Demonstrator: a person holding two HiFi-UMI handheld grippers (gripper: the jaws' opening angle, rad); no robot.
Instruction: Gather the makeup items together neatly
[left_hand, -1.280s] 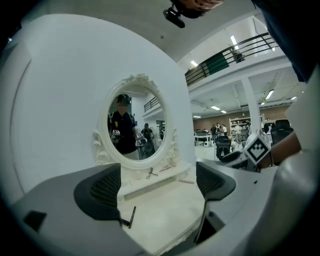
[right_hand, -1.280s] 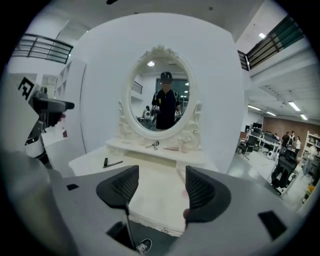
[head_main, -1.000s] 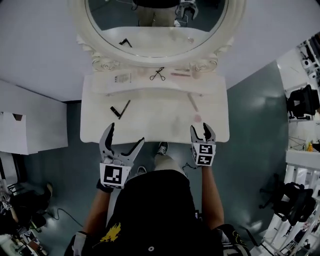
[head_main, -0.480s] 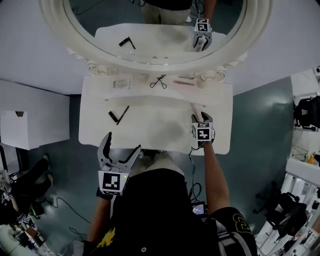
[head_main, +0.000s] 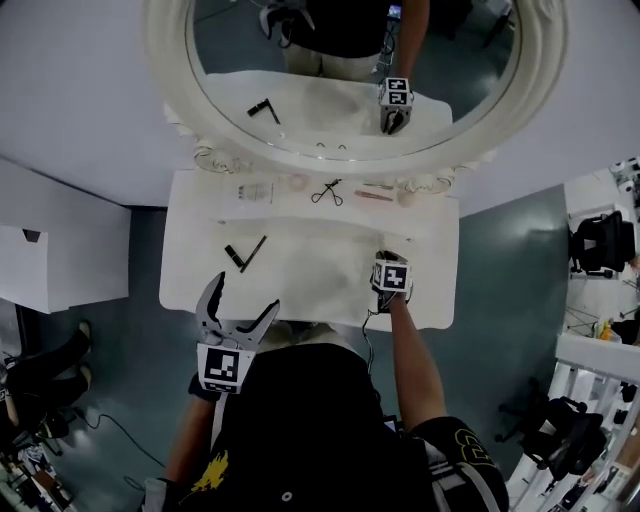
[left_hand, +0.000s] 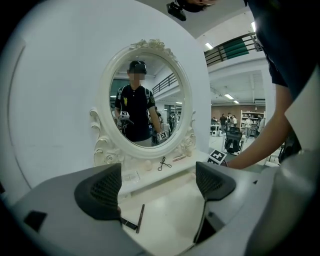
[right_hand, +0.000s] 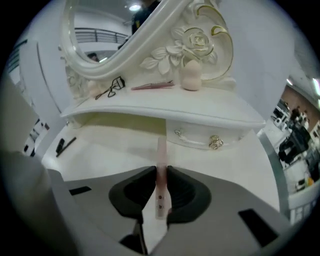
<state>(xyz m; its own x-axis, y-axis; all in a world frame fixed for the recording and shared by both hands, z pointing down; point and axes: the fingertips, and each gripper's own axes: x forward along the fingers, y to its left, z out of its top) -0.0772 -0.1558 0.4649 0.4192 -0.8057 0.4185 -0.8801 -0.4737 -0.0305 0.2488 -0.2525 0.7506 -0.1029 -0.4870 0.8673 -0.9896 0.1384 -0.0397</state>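
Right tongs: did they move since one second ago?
Yes. The right tongs went from the dressing table's front edge inward, toward the mirror, and have just been closing on the pink tube.

A white dressing table (head_main: 310, 268) with oval mirror (head_main: 340, 105) stands against a white wall (head_main: 70, 90).

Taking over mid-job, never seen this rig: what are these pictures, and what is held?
No robot: a person holds a two-jaw gripper in each hand. The head view looks down from their head; each gripper view looks along that gripper's jaws. Before them is a white vanity table with an oval mirror. On top lie a thin black pencil and short black stick; on the shelf, a black eyelash curler, slim pink stick and beige sponge. The left gripper is open, empty. The right gripper has just been closing its jaws and clamps a pale pink slim tube.
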